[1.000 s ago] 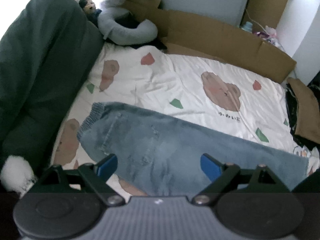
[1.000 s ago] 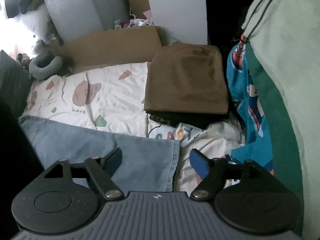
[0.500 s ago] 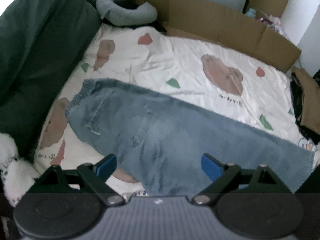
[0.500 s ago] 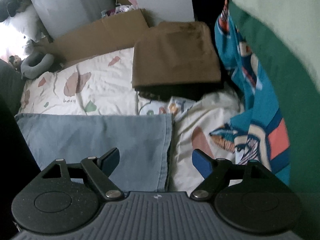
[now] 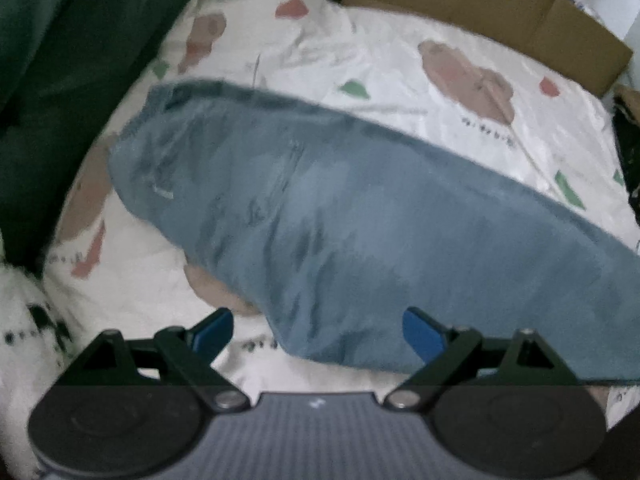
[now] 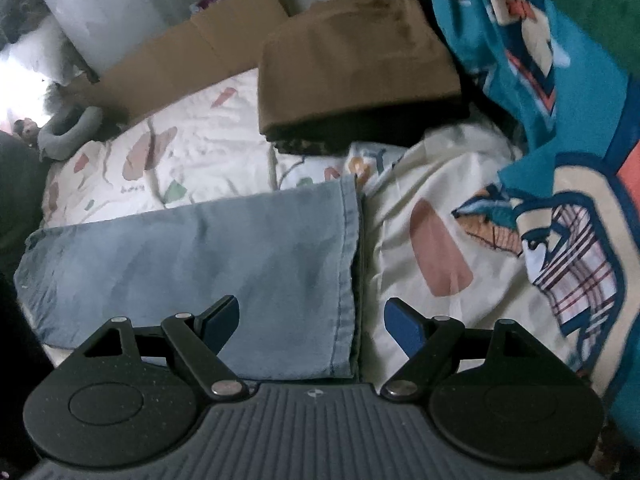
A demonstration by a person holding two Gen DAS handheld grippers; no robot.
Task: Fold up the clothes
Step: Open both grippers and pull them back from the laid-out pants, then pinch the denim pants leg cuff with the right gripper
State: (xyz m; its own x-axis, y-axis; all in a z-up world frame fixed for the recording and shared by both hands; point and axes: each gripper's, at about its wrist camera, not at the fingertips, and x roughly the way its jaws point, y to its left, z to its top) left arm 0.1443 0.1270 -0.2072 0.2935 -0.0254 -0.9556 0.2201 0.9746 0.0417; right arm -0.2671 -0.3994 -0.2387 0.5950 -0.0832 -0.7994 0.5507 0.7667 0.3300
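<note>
Denim jeans (image 5: 340, 216) lie long on the bed (image 5: 400, 68); both wide-spread grippers (image 5: 318, 330) (image 6: 312, 320) have dropped nearer, right one at the hem (image 6: 346, 264).

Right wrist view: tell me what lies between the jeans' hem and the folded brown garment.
Only printed white bedsheet separates the light blue denim jeans from the folded brown garment, seen in the right wrist view.

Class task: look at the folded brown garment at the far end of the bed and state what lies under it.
Under the brown garment a dark folded layer shows along its near edge, resting on the printed sheet. How many items it comprises is hidden.
</note>
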